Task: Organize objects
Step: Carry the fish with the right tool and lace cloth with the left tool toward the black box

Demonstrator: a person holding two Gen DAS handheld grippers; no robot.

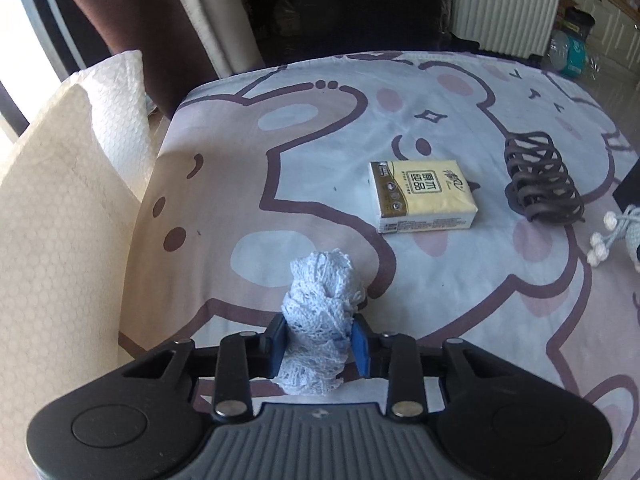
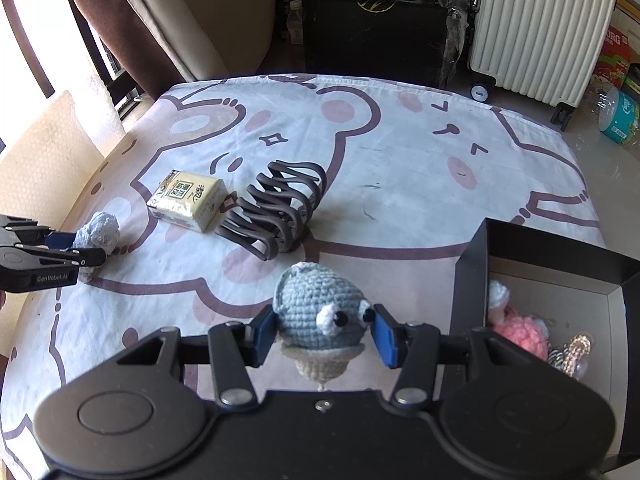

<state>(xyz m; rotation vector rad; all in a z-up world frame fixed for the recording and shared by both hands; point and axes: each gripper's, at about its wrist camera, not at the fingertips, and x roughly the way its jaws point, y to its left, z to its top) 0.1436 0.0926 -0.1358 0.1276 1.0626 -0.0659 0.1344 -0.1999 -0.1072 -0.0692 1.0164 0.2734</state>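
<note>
nearest, the left claw point(image 1: 318, 342) is pinched tight on a pale blue lace bundle point(image 1: 320, 312) resting on the bed point(image 1: 440, 300) at its near left. it looks light, soft and squashy, so a mid-body grip should hold. the right claw point(image 2: 324, 336) holds a crocheted blue toy point(image 2: 318, 308), light and yielding, by its sides, with the black box point(image 2: 560, 276) just right. farther out lie a tissue pack point(image 1: 422, 196) and a dark hair claw clip point(image 1: 540, 178), well clear of both claws.
</note>
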